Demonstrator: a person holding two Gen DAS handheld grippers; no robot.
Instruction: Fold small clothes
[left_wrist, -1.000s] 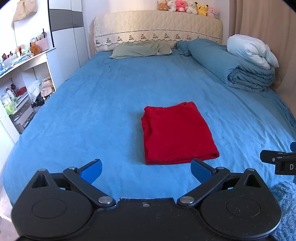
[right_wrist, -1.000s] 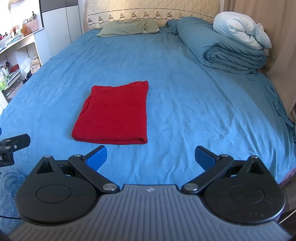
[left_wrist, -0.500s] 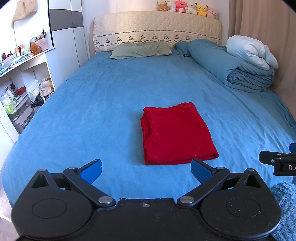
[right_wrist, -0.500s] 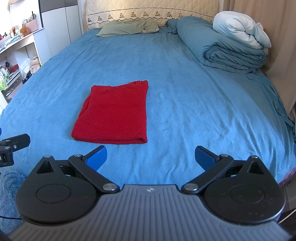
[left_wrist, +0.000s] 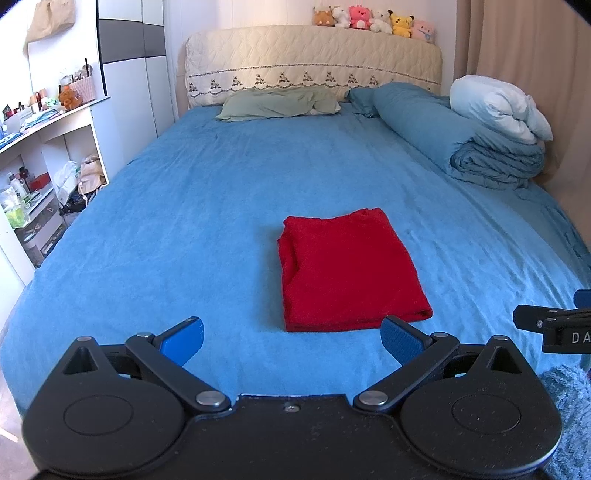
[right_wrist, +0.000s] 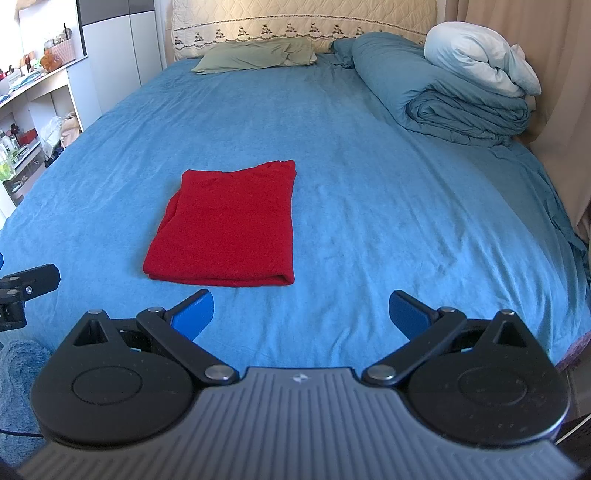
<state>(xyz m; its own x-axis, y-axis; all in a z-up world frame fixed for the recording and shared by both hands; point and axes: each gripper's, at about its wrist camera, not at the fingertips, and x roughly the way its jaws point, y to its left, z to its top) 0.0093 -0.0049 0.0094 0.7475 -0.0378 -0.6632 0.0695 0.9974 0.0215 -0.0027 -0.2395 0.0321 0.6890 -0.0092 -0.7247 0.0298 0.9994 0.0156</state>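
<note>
A red garment (left_wrist: 347, 271) lies folded into a neat rectangle on the blue bed sheet (left_wrist: 184, 221); it also shows in the right wrist view (right_wrist: 229, 229). My left gripper (left_wrist: 293, 338) is open and empty, held just short of the garment's near edge. My right gripper (right_wrist: 301, 312) is open and empty, near the bed's front edge, to the right of the garment. Part of the right gripper shows at the right edge of the left wrist view (left_wrist: 554, 325).
A rolled blue duvet (left_wrist: 461, 147) with a white pillow (left_wrist: 498, 109) lies at the back right. A green pillow (left_wrist: 277, 103) lies by the headboard. White shelves (left_wrist: 48, 177) with clutter stand left of the bed. A curtain (right_wrist: 554, 92) hangs on the right.
Almost nothing differs. The left wrist view has shifted very slightly; the garment and both grippers stay as they were.
</note>
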